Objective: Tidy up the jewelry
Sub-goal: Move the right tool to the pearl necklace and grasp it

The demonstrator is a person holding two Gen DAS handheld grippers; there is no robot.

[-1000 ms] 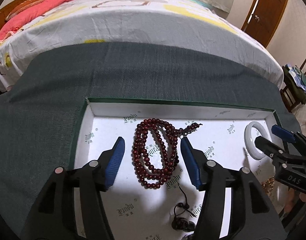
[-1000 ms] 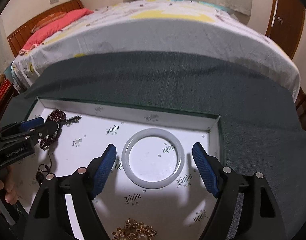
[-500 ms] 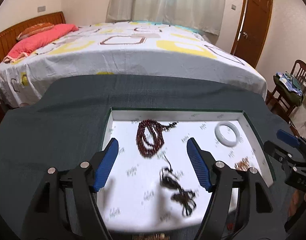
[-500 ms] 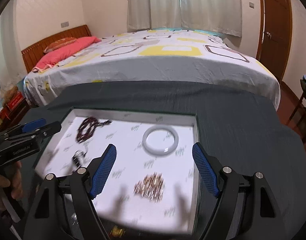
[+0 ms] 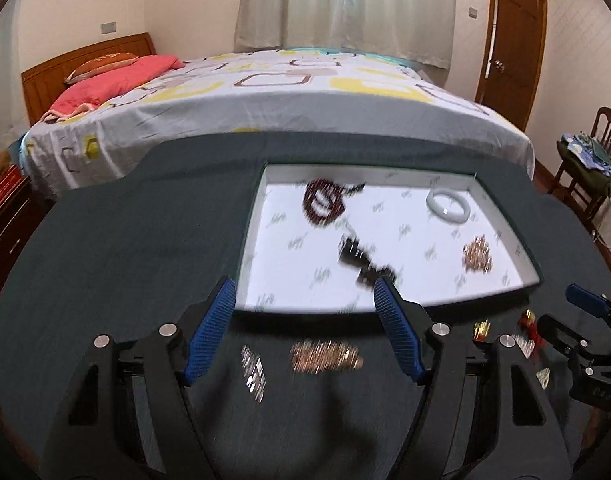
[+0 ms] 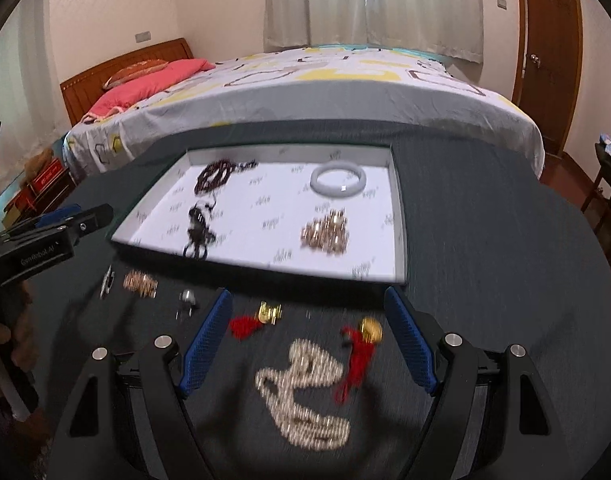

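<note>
A white-lined tray (image 5: pixel 253 216) (image 6: pixel 397 208) on the dark cloth holds a dark red bead string (image 5: pixel 323 202) (image 6: pixel 215 174), a white bangle (image 5: pixel 448 205) (image 6: pixel 337 178), a black cord pendant (image 5: pixel 361 260) (image 6: pixel 197 224) and a gold chain (image 5: pixel 478 255) (image 6: pixel 325 232). On the cloth in front of it lie another gold chain (image 5: pixel 325 356) (image 6: pixel 141 282), a pearl necklace (image 6: pixel 305 392) and two red-tasselled gold pieces (image 6: pixel 365 336). My left gripper (image 5: pixel 304 286) (image 6: pixel 89 213) hangs open over the gold chain. My right gripper (image 6: pixel 308 296) (image 5: pixel 559 308) is open above the pearls. Neither holds anything.
A small silver piece (image 5: pixel 255 368) and a silver ring (image 6: pixel 187 298) also lie on the cloth. Behind the table stands a bed (image 5: pixel 289 92), with a brown door (image 5: pixel 513 32) and a chair (image 5: pixel 585 168) piled with clothes to the right.
Both grippers have drawn back from inside the tray to the cloth in front of it, so the loose jewelry has come into view. The left jaws stand wider than a second ago.
</note>
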